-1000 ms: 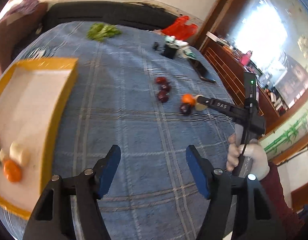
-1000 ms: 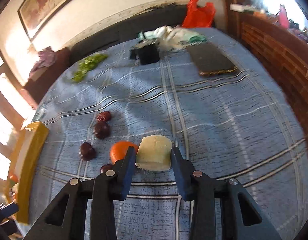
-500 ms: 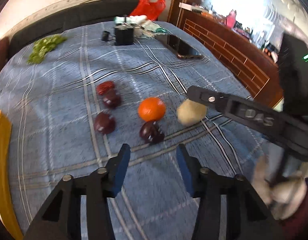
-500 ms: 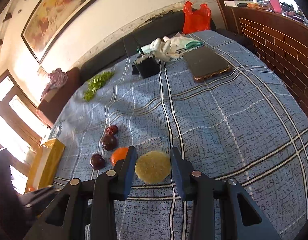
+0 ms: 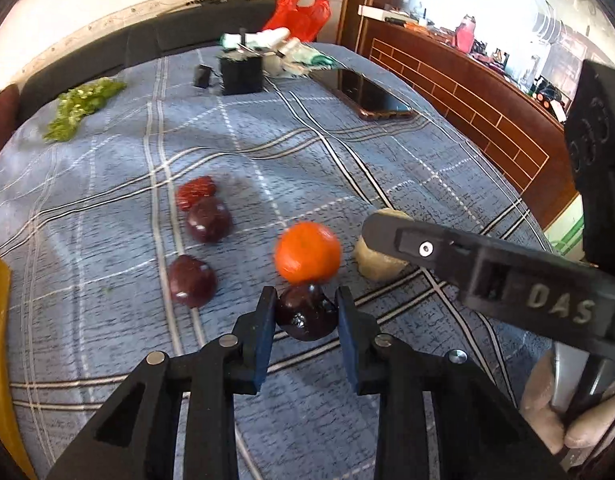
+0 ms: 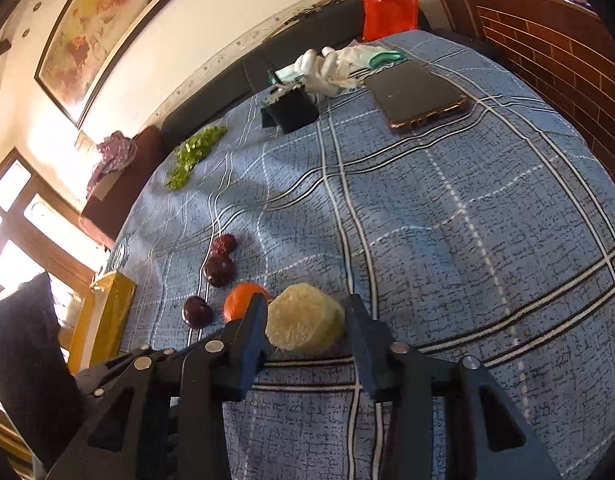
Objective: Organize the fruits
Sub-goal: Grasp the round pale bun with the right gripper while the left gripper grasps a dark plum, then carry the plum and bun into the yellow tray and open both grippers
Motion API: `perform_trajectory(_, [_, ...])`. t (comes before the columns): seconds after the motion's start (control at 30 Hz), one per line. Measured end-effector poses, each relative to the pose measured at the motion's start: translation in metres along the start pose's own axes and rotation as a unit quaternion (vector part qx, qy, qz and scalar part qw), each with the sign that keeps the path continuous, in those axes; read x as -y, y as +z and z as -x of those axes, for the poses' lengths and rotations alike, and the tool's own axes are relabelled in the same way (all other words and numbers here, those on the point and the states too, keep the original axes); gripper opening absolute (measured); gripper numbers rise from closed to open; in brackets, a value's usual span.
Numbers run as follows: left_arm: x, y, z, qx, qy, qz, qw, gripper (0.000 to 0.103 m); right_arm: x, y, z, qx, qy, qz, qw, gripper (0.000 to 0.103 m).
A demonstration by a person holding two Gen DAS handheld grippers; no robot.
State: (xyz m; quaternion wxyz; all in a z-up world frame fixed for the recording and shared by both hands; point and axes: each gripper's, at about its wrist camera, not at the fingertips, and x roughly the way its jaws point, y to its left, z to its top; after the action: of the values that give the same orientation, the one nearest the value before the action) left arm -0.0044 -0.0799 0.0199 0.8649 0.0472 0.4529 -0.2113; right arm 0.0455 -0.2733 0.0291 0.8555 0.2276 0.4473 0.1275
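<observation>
On the blue plaid cloth lie an orange (image 5: 307,253), three dark plums, a red wrinkled fruit (image 5: 195,192) and a pale yellow fruit chunk (image 6: 305,322). My left gripper (image 5: 306,316) is open with its fingers around the nearest dark plum (image 5: 305,314), close on both sides. My right gripper (image 6: 305,326) straddles the pale chunk, left finger touching it, a small gap on the right; the chunk rests on the cloth. In the left wrist view the right gripper's finger (image 5: 467,256) hides part of the chunk (image 5: 377,260). Two plums (image 5: 209,220) (image 5: 191,280) lie to the left.
A yellow tray's edge (image 6: 103,320) shows at the left. At the far side lie green leaves (image 5: 83,104), a black box (image 5: 241,74), white gloves (image 6: 331,66), a phone (image 6: 419,94) and a red bag (image 5: 299,14). A brick-patterned wall (image 6: 567,52) borders the right.
My left gripper swung away from the yellow tray to the fruit group and narrowed around the nearest dark plum. My right gripper stayed around the pale chunk, which now shows its round face.
</observation>
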Motion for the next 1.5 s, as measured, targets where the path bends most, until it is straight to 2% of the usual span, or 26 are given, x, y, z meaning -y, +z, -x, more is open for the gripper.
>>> perform_trajectory(0.27, [-0.023,-0.020,0.050,0.031,0.002,0.043,0.9986,0.028,-0.010,-0.005,-0.009,-0.005,-0.035,0.038,0.999,0.049])
perform_trajectory(0.43, [-0.041,-0.036,0.084,0.055,0.005,0.077,0.9955,0.028,-0.015,-0.008,-0.006,0.008,-0.051,0.058,0.997,0.046])
perform_trajectory(0.53, [-0.052,-0.047,0.105,0.070,0.014,0.094,0.9930,0.028,-0.019,-0.009,0.000,0.027,-0.069,0.067,0.995,0.045])
perform_trajectory(0.67, [-0.080,-0.062,0.142,0.098,0.026,0.127,0.9867,0.028,-0.024,-0.010,0.014,0.074,-0.103,0.079,0.989,0.045])
perform_trajectory(0.8, [-0.117,-0.082,0.181,0.119,0.062,0.153,0.9792,0.029,-0.038,-0.012,0.031,0.104,-0.120,0.085,0.984,0.046])
perform_trajectory(0.93, [-0.169,-0.102,0.216,0.127,0.110,0.184,0.9684,0.029,-0.083,-0.022,0.052,0.091,-0.056,0.107,0.989,0.046])
perform_trajectory(1.03, [-0.212,-0.117,0.233,0.123,0.146,0.215,0.9580,0.029,-0.133,-0.027,0.057,0.074,-0.005,0.142,0.987,0.046])
perform_trajectory(1.13, [-0.248,-0.130,0.242,0.116,0.161,0.244,0.9491,0.029,-0.184,-0.036,0.048,0.047,0.044,0.172,0.983,0.046])
perform_trajectory(1.3, [-0.298,-0.141,0.233,0.086,0.155,0.292,0.9400,0.029,-0.263,-0.066,0.008,-0.019,0.111,0.205,0.972,0.047])
perform_trajectory(1.43, [-0.332,-0.144,0.214,0.060,0.121,0.332,0.9333,0.029,-0.318,-0.096,-0.031,-0.067,0.120,0.249,0.959,0.047])
perform_trajectory(1.5, [-0.341,-0.142,0.205,0.049,0.120,0.341,0.9311,0.029,-0.337,-0.107,-0.052,-0.097,0.126,0.262,0.952,0.047])
